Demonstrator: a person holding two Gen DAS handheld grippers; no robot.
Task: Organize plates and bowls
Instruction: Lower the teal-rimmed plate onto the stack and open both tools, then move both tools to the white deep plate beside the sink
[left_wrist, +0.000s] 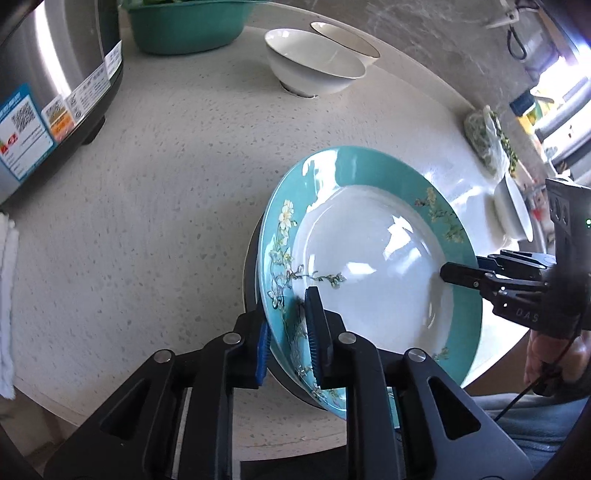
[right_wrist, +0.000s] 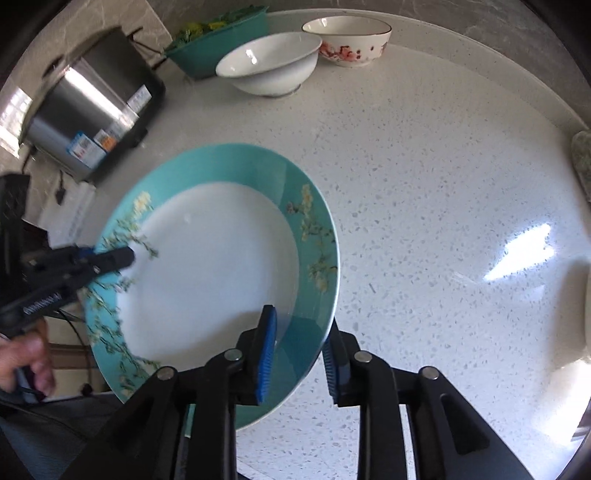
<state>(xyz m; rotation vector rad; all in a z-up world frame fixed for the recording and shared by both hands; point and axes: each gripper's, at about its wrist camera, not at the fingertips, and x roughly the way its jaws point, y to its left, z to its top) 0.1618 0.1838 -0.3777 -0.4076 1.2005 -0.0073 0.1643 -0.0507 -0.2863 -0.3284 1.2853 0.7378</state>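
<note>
You are holding the teal plate (left_wrist: 373, 258) by two opposite parts of its rim, over the speckled counter (left_wrist: 166, 206) near its front edge. The plate is facing up and tilting a little; being round, it is showing no long axis. Your left gripper (left_wrist: 291, 343) is straddling the flowered rim with narrow jaws, and its pads are lying against the rim. Your right gripper (right_wrist: 299, 354) is straddling the other side, but its outer pad is standing just apart from the rim. A white bowl (right_wrist: 269, 62) and a red-flowered bowl (right_wrist: 349, 40) are standing together at the back.
</note>
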